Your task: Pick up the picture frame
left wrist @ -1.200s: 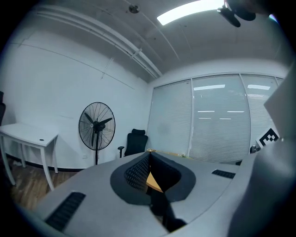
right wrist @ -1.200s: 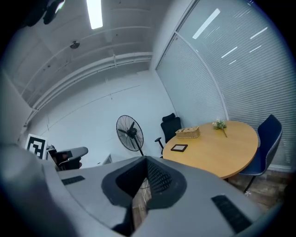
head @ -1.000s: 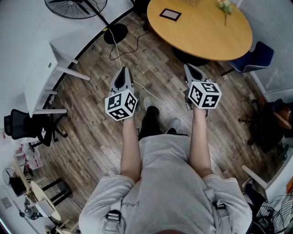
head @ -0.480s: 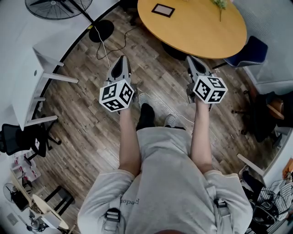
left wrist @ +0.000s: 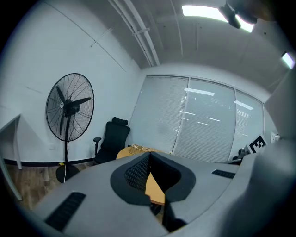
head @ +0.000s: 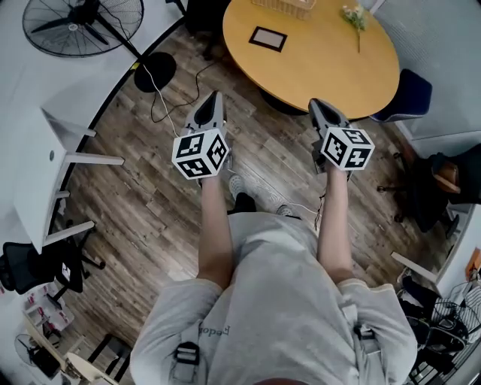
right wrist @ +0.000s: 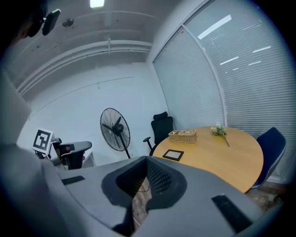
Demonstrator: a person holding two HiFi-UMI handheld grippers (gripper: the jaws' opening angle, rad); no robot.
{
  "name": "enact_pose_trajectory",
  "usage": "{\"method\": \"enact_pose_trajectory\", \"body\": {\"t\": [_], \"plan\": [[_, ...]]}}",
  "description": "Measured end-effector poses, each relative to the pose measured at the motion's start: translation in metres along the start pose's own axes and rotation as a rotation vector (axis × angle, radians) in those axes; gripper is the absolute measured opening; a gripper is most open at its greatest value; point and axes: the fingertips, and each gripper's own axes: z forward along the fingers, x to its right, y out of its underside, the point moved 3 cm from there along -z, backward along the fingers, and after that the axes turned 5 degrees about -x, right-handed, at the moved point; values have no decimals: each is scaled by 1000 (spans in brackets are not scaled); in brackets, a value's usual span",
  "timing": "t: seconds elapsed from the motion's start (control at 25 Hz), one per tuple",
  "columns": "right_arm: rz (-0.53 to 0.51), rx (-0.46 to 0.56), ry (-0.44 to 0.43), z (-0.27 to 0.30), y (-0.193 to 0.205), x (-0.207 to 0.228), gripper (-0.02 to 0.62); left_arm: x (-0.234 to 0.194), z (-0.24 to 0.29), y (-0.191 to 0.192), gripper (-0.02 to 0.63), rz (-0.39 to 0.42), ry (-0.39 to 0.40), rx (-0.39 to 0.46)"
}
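pickup not started: picture frame (head: 268, 38) lies untouched on table (head: 331, 75), left gripper (head: 215, 98) & right gripper (head: 315, 105) well short, jaws closed, empty

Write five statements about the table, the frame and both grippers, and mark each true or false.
The picture frame lies flat on the round table. True.
The left gripper holds the frame. False: its jaws are shut on nothing, over the floor.
The right gripper is open. False: it is shut and empty.
A woven basket sits on the table. True.
The fan stands on the table. False: it stands on the floor.
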Motion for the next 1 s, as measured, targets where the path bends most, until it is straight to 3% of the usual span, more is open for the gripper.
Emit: {"method": "enact_pose_trajectory", "body": {"t": [0.52, 0.76, 1.0], "plan": [[13, -8, 93, 49, -10, -23, 23, -58, 41, -25, 26, 35, 117, -38], [36, -10, 113, 59, -10, -13, 23, -58, 59, -26, 26, 52, 150, -59], [65, 7, 88, 95, -20, -4, 23, -48, 86, -44, 26, 136, 185, -60]]}}
